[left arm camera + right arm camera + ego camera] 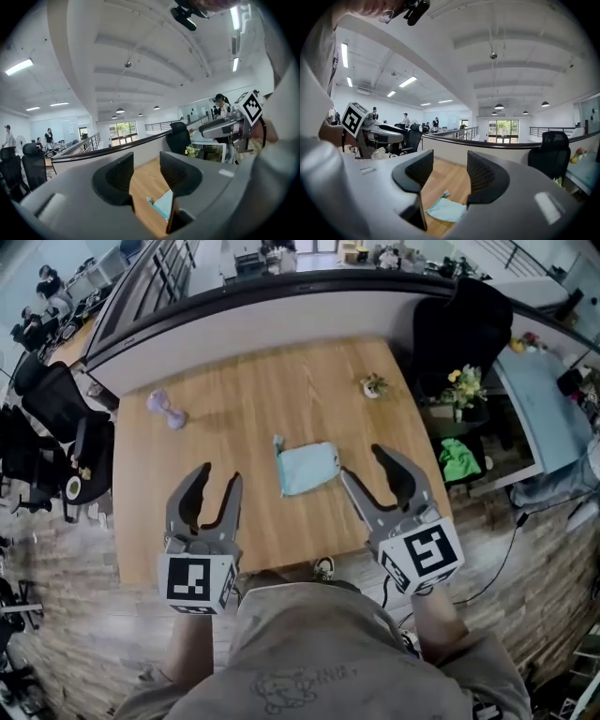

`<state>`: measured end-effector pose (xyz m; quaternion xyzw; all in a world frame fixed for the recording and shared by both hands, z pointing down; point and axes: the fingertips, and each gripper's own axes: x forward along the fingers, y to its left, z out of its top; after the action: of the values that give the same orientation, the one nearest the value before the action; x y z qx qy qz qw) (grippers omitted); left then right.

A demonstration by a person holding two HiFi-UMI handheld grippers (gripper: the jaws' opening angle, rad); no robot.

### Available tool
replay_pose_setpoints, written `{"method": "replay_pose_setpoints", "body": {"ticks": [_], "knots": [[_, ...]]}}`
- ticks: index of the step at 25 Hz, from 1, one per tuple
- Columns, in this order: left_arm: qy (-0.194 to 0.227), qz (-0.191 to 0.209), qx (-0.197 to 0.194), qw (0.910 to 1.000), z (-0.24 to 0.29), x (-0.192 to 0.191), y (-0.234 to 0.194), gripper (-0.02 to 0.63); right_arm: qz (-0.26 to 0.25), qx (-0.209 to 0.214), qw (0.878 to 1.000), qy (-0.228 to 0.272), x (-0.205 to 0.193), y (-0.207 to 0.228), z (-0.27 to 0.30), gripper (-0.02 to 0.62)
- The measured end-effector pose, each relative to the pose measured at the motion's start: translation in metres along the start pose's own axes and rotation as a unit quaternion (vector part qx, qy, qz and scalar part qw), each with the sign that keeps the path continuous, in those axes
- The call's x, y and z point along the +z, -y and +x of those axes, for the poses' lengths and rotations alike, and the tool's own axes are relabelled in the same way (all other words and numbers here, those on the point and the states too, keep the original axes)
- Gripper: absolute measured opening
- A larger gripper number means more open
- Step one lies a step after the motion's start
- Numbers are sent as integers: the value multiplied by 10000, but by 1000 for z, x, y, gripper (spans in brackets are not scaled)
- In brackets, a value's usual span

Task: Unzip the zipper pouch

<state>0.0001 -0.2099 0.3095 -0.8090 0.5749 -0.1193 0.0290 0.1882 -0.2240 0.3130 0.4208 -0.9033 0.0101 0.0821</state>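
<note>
A light blue zipper pouch [307,467] lies flat near the middle of the wooden table [253,409], its teal zipper edge along its left side. My left gripper [218,480] hovers open to the pouch's lower left, nothing between its fingers. To the pouch's lower right my right gripper [360,461] is open too and holds nothing. The pouch [165,205] shows low between the left gripper's jaws in the left gripper view. In the right gripper view the pouch [446,209] lies on the table below the open jaws.
A purple dumbbell [166,409] rests at the table's left. A small potted plant [373,385] stands at the far right corner. A black office chair [66,427] is left of the table, another [450,329] at the right, beside yellow flowers [465,385].
</note>
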Motion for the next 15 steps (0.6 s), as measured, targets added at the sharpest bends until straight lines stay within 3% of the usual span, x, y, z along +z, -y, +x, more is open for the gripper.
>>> {"method": "replay_pose_setpoints", "body": {"ticks": [6, 15], "knots": [[-109, -13, 233, 9997, -7, -7, -5, 167, -15, 221, 9997, -51, -6, -3, 7, 213], [-233, -43, 115, 9997, -6, -18, -24, 166, 105, 243, 9993, -250, -12, -22, 28, 213]]}}
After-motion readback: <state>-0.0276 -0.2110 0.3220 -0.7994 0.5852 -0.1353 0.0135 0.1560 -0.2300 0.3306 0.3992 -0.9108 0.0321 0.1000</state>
